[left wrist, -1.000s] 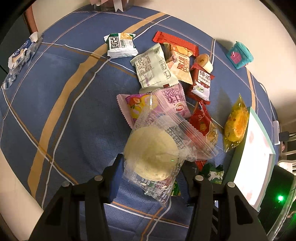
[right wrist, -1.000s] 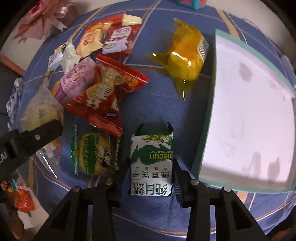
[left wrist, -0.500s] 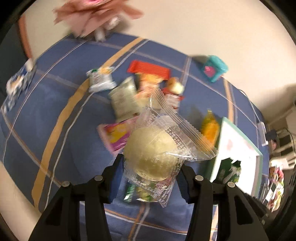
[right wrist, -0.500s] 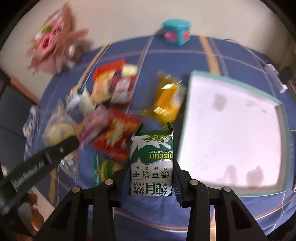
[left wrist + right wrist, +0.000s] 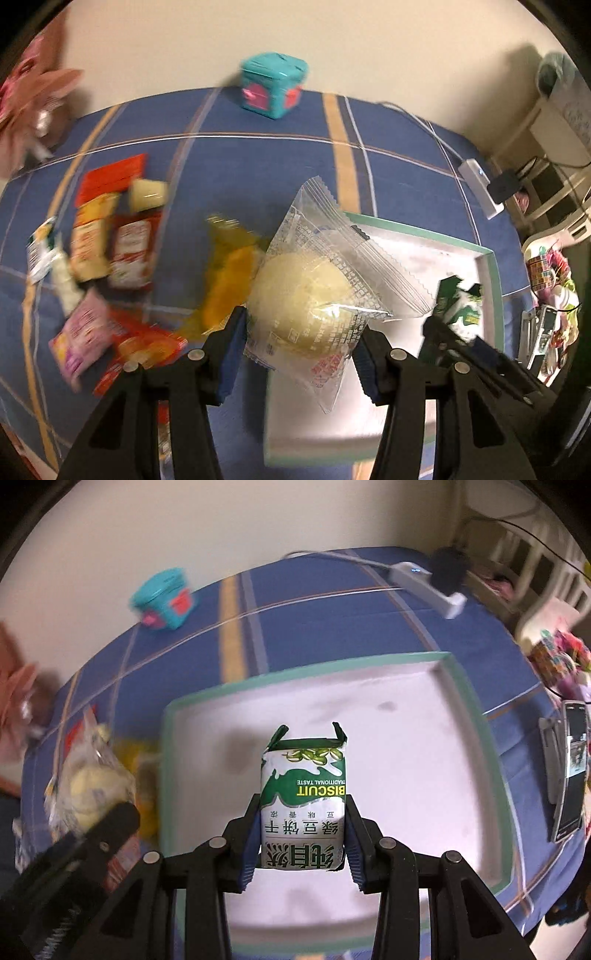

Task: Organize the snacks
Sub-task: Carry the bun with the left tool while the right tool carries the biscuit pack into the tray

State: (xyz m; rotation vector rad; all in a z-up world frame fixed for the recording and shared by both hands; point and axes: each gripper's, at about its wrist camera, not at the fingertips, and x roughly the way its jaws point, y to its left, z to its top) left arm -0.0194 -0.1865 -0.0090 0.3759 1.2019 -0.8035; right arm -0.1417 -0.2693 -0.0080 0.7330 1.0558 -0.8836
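Observation:
My left gripper (image 5: 299, 347) is shut on a clear packet with a round pale bun (image 5: 303, 299) and hangs over the left edge of the white tray with a green rim (image 5: 421, 230). My right gripper (image 5: 301, 834) is shut on a green and white biscuit packet (image 5: 304, 794), held above the middle of the tray (image 5: 406, 738). In the left wrist view the biscuit packet (image 5: 461, 306) and the right gripper show at the right, over the tray. The bun packet (image 5: 92, 779) and the left gripper's black finger show at the left of the right wrist view.
Several loose snack packets (image 5: 125, 251) and a yellow packet (image 5: 229, 280) lie on the blue checked cloth left of the tray. A teal box (image 5: 273, 85) stands at the back by the wall. A white power strip (image 5: 428, 583) and a phone (image 5: 569, 771) lie to the right.
Both grippers have lifted and swung right from the snack pile to over the tray, each still holding its packet. The views have rolled, so the tray now lies ahead.

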